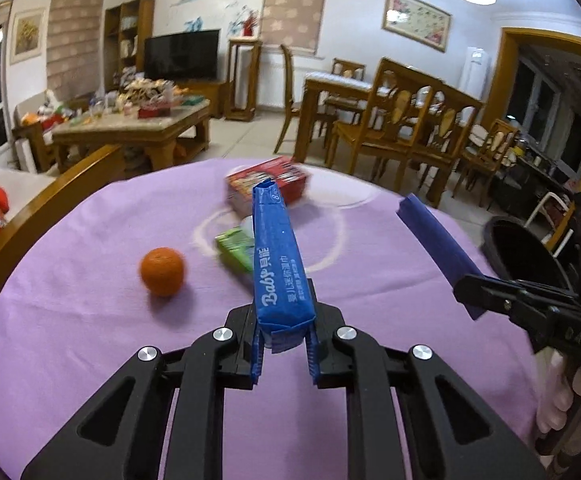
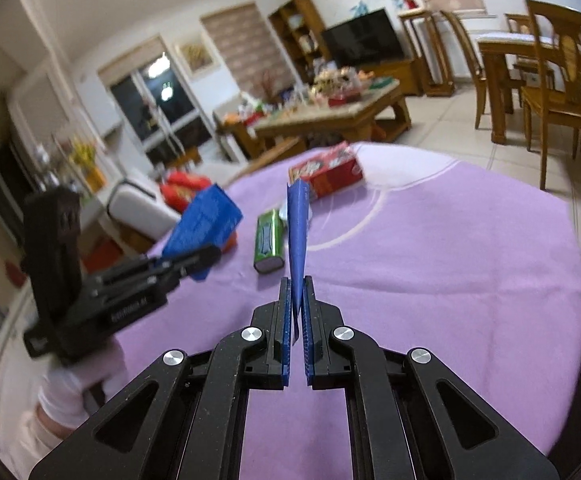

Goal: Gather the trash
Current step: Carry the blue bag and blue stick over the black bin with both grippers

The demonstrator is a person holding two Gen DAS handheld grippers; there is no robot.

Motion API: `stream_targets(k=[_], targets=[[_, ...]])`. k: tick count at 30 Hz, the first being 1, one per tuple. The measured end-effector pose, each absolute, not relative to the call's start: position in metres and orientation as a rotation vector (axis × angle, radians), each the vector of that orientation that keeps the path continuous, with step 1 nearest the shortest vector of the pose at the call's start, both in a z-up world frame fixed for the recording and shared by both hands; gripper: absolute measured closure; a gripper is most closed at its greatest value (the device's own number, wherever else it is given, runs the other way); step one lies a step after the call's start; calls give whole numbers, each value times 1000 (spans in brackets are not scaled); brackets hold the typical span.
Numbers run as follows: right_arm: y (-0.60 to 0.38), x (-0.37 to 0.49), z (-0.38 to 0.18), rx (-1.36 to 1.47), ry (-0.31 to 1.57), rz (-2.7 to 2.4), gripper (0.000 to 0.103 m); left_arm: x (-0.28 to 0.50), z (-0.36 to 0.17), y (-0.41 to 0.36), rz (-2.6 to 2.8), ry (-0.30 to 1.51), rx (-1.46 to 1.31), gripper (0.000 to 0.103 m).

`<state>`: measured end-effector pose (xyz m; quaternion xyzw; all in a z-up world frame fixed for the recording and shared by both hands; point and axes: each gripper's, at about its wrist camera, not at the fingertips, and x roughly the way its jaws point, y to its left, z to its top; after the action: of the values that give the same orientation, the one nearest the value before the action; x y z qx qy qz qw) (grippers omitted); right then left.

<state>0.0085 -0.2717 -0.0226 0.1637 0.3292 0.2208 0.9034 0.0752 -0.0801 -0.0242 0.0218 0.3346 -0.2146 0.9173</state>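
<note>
Now 2 tools, 2 blue wrappers.

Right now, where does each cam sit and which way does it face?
Left wrist: on the left gripper, looking down its fingers across the purple tablecloth; it clamps a blue wipes packet; right gripper at right.
Right wrist: on the right gripper, same heading, pinching a blue wrapper; left gripper and a white sleeve at left.
Shared: red box, green pack.
</note>
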Motion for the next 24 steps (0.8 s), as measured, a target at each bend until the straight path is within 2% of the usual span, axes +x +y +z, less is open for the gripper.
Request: stream_targets(k=[11,24], targets=[[-363,-80,-3,472,535,322,97,19,4,-162,-631,583,62,85],[-509,-175,-9,590,372,0,97,-14,-3,-289,-850,556,142,85]])
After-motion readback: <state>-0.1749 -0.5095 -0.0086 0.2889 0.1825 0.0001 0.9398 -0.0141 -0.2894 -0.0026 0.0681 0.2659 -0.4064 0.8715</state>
